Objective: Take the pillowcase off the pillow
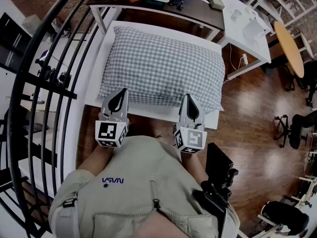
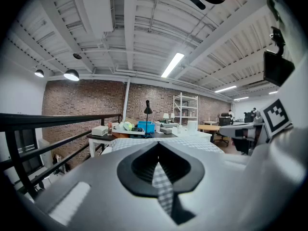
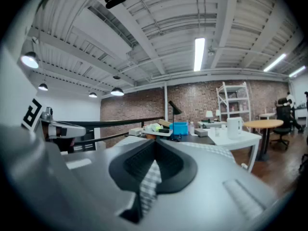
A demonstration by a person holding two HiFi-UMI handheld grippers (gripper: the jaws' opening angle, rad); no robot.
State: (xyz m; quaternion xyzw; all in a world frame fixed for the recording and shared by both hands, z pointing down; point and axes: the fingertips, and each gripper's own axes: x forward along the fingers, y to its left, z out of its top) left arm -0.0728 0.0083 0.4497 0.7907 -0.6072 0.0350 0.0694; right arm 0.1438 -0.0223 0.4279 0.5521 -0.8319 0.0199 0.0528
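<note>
**At both claw tips: checked pillowcase (image 1: 163, 66) pinched**

L gripper (image 1: 119, 94) & R gripper (image 1: 189, 99) each clenched on pillowcase's near hem; strip of checked cloth shows betw. each pair of jaws. Rest of it lies ahead of the tips, on white table (image 1: 91, 90).

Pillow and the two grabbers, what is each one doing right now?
pillowcase: still on the pillow, near edge pinched at two spots.
pillow: lying flat on the white table, fully covered.
left gripper: shut on the pillowcase edge.
right gripper: shut on the pillowcase edge.
</note>
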